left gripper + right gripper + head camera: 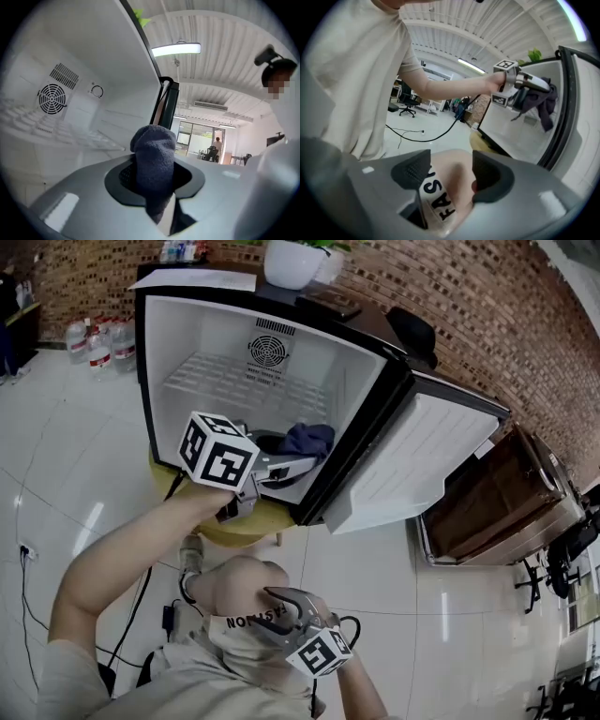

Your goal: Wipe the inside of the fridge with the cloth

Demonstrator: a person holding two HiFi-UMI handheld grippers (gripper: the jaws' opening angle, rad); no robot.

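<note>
A small white fridge [173, 334] stood open on a round yellow table [239, 526], over glossy white floor tiles [56, 474] and against a brick wall [450, 315]. The left hand-held gripper [286, 465] was clamped on the dark blue, nubbly cloth [309, 439] inside the fridge, below its wire shelf [225, 381]. The right hand-held gripper [286, 601] sat close to the person's body with its jaws apart, gripping nothing.

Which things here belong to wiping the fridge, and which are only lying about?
For the job: fridge, door open; cloth, pinched in the left claw.
Lying about: plant pot on the fridge; water bottles on the floor; wooden box beside the door.
</note>
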